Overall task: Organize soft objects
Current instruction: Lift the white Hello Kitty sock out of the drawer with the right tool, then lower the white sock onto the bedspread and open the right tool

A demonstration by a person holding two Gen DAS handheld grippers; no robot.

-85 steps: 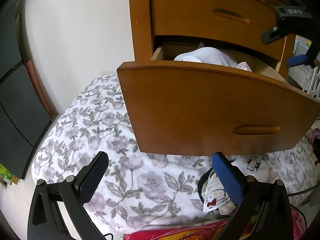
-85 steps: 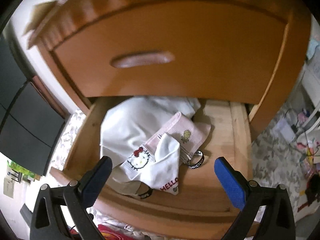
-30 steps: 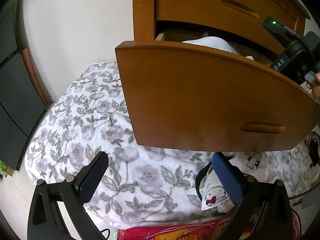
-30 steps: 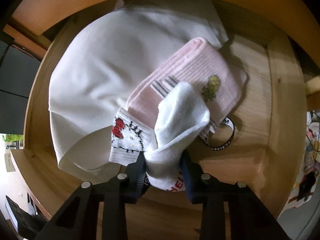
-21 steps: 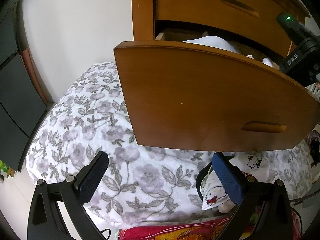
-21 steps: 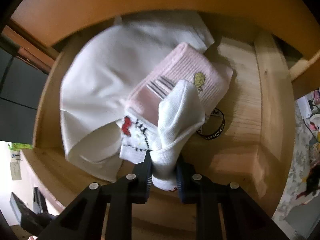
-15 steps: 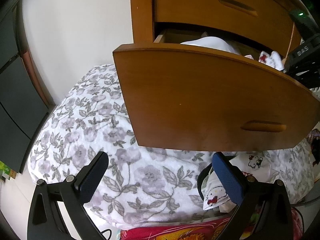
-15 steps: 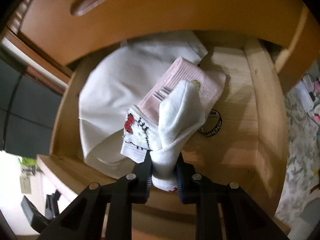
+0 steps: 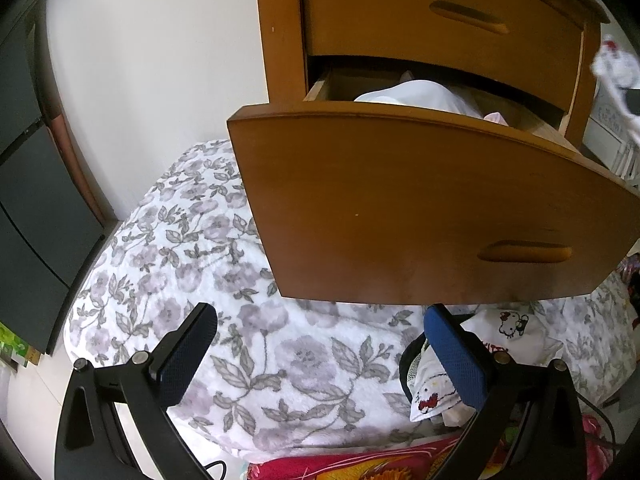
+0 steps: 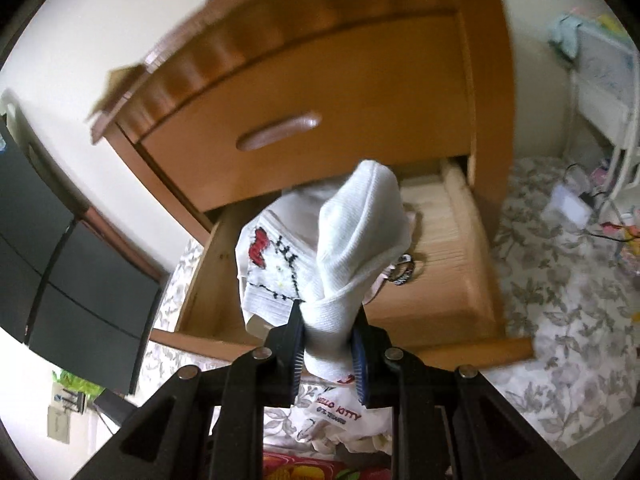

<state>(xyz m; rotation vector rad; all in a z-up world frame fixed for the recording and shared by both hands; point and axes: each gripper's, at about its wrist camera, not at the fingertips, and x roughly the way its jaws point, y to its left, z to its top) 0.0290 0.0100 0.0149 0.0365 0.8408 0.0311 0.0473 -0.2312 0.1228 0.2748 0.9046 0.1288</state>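
Note:
My right gripper (image 10: 326,340) is shut on a white sock (image 10: 352,236) with a red-bow cat print, held up in the air above the open wooden drawer (image 10: 460,280). The same sock (image 9: 612,64) shows at the far right edge of the left wrist view, above the drawer (image 9: 420,200). Inside the drawer lie a white garment (image 9: 416,94), a bit of pink cloth (image 9: 496,118) and a black-and-white band (image 10: 404,272). My left gripper (image 9: 320,344) hangs open over the floral blanket (image 9: 192,248), with nothing between its fingers.
A shut drawer (image 9: 440,20) sits above the open one. A pile of cat-print cloths (image 9: 480,360) lies on the blanket under the drawer front. Dark cabinet doors (image 9: 32,216) stand at the left. A red patterned fabric (image 9: 360,464) lies at the bottom edge. A white rack (image 10: 600,92) stands at the right.
My right gripper has lifted the white sock up and out of the drawer, pulling back so the whole dresser front shows. The left gripper has stayed put.

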